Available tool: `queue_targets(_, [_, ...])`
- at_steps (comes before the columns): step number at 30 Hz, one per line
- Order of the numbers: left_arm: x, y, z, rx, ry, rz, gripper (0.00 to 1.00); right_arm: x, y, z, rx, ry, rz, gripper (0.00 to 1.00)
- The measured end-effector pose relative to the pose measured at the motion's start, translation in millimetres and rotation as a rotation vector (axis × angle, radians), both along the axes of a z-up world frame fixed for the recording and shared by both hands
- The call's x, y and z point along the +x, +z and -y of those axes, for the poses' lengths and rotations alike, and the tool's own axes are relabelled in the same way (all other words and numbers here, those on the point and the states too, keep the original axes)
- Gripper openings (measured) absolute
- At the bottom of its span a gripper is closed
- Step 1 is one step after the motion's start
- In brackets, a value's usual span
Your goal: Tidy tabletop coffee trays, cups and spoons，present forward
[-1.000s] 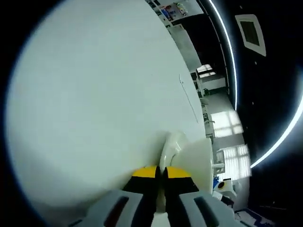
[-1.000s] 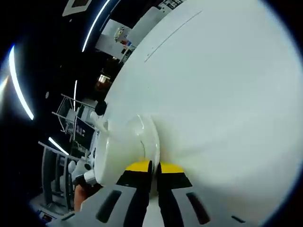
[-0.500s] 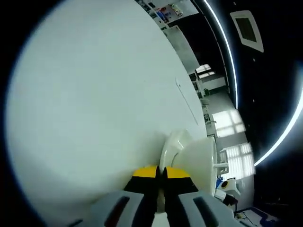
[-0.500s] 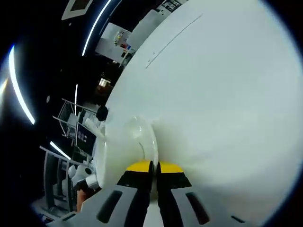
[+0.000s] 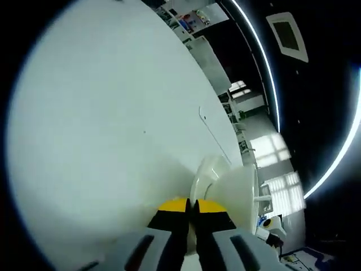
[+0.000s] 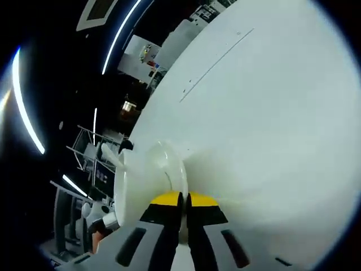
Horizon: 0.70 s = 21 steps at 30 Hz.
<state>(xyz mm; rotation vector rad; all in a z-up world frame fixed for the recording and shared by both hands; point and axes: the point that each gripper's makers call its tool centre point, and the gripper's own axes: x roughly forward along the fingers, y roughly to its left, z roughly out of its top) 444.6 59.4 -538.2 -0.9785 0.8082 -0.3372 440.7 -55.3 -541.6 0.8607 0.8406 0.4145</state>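
My left gripper (image 5: 192, 204) has its yellow-tipped jaws shut on the thin rim of a white tray (image 5: 240, 195), which I see edge-on. A rounded white cup or dish (image 5: 207, 169) sits just past the jaw tips. My right gripper (image 6: 181, 199) is also shut on a thin white rim of the tray (image 6: 132, 195). A rounded white cup or dish (image 6: 163, 161) lies just beyond its tips. Both views are strongly rolled. I cannot tell whether a spoon is on the tray.
A large white table surface (image 5: 113, 130) with a thin seam (image 5: 213, 135) spreads behind the tray; in the right gripper view the table (image 6: 271, 124) carries the same kind of seam (image 6: 217, 56). A dark room with light strips, shelves and windows lies beyond the table edge.
Both views have shifted a little, showing more of the dark room past the table edge. Both grips on the white rim are unchanged.
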Motion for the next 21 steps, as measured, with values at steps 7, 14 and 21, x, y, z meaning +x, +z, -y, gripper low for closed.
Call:
queue_targets(7, [24.9, -7.8, -4.8, -0.005, 0.038, -0.021, 0.06, 27.0, -4.2, -2.9, -0.001, -0.028, -0.005, 0.04])
queue_targets(14, [42.0, -13.5, -10.0, -0.014, 0.075, -0.040, 0.06, 49.8, -9.2, -7.9, 0.005, -0.046, -0.010, 0.04])
queue_targets(21, [59.3, -10.6, -13.0, -0.011, 0.096, -0.034, 0.06, 66.4, -6.6, -9.8, 0.002, -0.068, 0.006, 0.04])
